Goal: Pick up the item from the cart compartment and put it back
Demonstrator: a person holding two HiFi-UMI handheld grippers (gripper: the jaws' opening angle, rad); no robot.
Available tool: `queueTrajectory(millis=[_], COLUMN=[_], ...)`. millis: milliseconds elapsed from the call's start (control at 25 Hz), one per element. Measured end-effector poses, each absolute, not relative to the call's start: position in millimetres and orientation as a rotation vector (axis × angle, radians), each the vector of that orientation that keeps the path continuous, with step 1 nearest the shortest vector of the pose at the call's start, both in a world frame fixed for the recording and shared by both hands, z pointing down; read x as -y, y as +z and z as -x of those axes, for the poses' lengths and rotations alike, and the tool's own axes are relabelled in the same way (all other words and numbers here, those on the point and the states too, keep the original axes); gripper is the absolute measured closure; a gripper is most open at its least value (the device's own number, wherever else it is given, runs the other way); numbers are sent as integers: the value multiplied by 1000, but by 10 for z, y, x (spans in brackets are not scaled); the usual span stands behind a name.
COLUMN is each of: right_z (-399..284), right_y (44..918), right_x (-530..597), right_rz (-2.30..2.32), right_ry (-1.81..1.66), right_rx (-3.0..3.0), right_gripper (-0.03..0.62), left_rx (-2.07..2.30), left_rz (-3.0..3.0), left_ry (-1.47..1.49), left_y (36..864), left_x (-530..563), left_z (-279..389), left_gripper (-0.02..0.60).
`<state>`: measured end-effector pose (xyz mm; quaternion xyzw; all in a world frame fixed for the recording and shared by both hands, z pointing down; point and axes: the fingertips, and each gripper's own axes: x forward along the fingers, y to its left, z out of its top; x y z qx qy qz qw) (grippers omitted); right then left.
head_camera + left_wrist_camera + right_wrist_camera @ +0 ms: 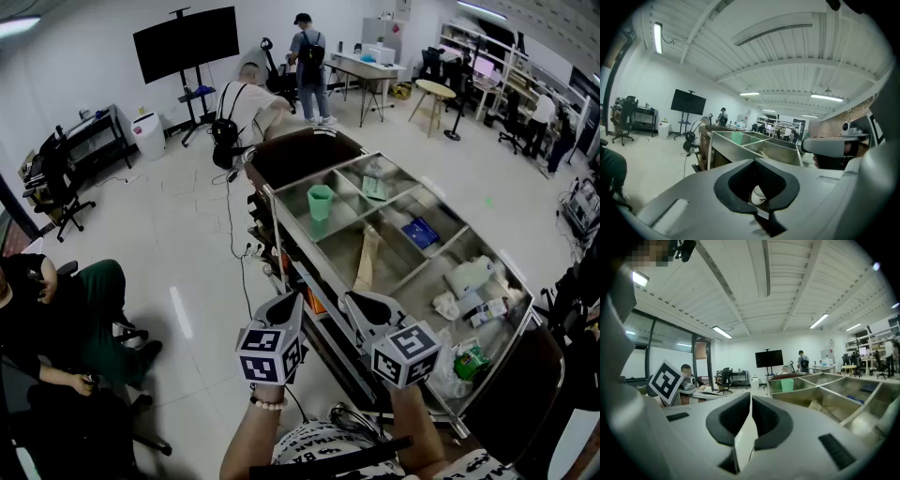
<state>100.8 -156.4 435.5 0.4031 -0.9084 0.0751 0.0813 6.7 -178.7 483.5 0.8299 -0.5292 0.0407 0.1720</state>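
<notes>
So both hand-held grippers are just hanging out at the near-left corner of the cart (314,172), side by side and outside the compartments, pointing roughly level toward it. The left hand-held gripper (289,302) has its jaws together in its own view (755,161). Some small white thing shows through the hollow behind the tips, but I can't tell what it is, and nothing looks clamped. The right hand-held gripper (354,300) is closed too, with only a sliver of floor showing between the pads (750,398), and it's empty. Everything pickable is sitting in the cart. A green cup (320,202) stands upright in the far-left compartment, and a blue packet (419,232) lies flat in a middle one. A tan paper bag (367,260) lies in the compartment nearer the grippers, and a white bottle (469,277) lies on its side among other clutter at the near-right end. Neither gripper is touching any of it.
</notes>
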Motion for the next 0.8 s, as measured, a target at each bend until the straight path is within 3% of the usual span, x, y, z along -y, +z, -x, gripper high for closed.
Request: queueTrajectory(millis=[680, 800], right_z=[-873, -860], right_y=[4230, 4115], right_x=[1665, 1784], right_rz=[-1290, -1313], right_ry=[168, 143], right_rx=[2667, 2649], right_gripper=[566, 513], left_rx=[1457, 1447], left_rz=[-2398, -2418], left_ry=[155, 158], left_y=[4774, 4708], left_x=[1804, 1877], left_z=[27, 53], left_gripper=[581, 581])
